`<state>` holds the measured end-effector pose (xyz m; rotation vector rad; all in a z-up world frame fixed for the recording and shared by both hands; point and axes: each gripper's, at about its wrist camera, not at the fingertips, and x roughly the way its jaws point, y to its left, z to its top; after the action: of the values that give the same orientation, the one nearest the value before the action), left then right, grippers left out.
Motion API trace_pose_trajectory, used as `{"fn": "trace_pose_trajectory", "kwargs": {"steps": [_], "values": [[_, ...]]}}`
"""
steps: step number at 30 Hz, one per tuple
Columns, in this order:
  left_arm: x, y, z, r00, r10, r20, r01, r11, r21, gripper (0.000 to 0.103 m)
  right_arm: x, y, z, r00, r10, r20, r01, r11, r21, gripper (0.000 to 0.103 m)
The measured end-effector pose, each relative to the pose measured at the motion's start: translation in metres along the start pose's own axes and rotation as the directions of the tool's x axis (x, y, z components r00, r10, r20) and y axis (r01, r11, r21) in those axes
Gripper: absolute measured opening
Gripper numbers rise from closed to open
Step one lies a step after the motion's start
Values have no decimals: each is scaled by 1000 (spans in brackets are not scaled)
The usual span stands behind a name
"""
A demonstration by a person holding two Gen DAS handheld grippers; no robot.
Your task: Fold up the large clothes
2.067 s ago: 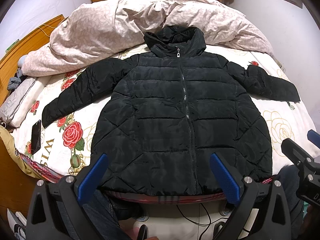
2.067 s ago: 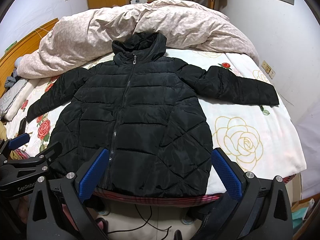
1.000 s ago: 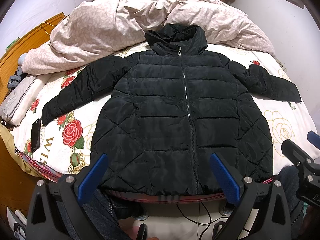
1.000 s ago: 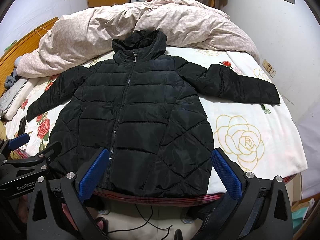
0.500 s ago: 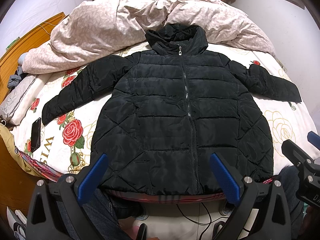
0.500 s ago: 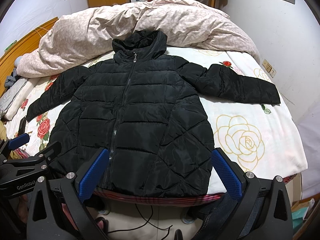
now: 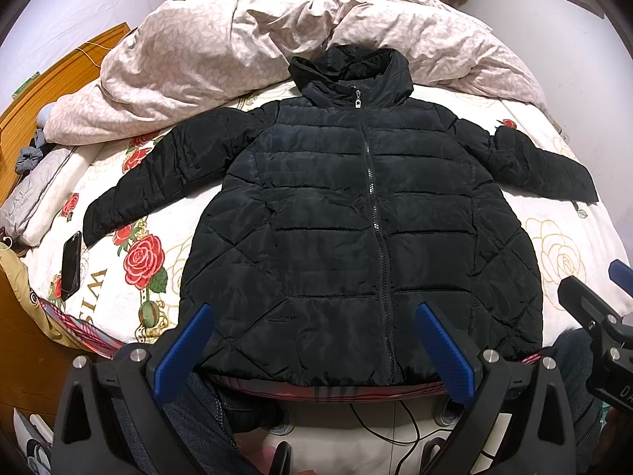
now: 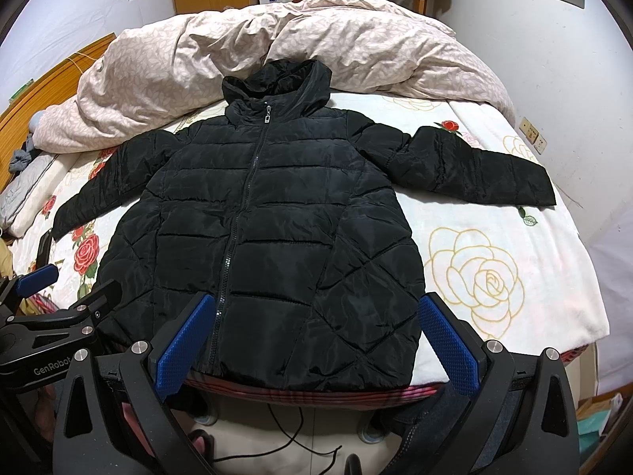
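Observation:
A black hooded puffer jacket [image 7: 356,217] [image 8: 269,229] lies flat and zipped on the bed, front up, hood toward the duvet, both sleeves spread out to the sides. Its hem reaches the bed's near edge. My left gripper [image 7: 312,348] hovers open in front of the hem, left of the zipper, holding nothing. My right gripper [image 8: 312,340] is open too, in front of the hem's right half. Each gripper shows at the edge of the other's view.
A pink crumpled duvet [image 7: 245,47] fills the far side of the bed. A black phone [image 7: 71,265] lies on the rose-print sheet [image 8: 494,277] by the left sleeve cuff. A wooden headboard [image 7: 47,83] is on the left, a wall with sockets [image 8: 532,136] on the right. A person's jeans and a floor cable show below.
Both views have crept very slightly; the jacket and both open grippers stay as they were.

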<state>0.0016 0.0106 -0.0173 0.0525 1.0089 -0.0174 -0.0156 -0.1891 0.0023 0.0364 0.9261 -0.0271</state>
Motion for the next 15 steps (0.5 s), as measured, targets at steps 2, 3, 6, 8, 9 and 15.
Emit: {"fn": "trace_pose_trajectory", "kwargs": {"steps": [2, 3, 6, 8, 9, 15], "values": [[1, 1, -1, 1000, 0, -3, 0, 1000, -1, 103, -2, 0, -1, 1000, 1, 0, -1, 1000, 1, 102], [2, 2, -2, 1000, -1, -5, 1, 1000, -2, 103, 0, -1, 1, 1000, 1, -1, -1, 1000, 1, 102], [7, 4, -4, 1000, -2, -12, 2, 1000, -3, 103, 3, -2, 2, 1000, 2, -2, -2, 1000, 1, 102], [10, 6, -3, 1000, -1, -17, 1, 1000, -4, 103, 7, 2, -4, 1000, 4, 0, -4, 1000, 1, 102], [11, 7, -3, 1000, -4, -19, 4, 1000, -7, 103, 11, 4, -3, 1000, 7, 2, -7, 1000, -2, 102], [25, 19, 11, 1000, -24, -18, 23, 998, -56, 103, 19, 8, 11, 999, 31, 32, -31, 999, -10, 102]]}}
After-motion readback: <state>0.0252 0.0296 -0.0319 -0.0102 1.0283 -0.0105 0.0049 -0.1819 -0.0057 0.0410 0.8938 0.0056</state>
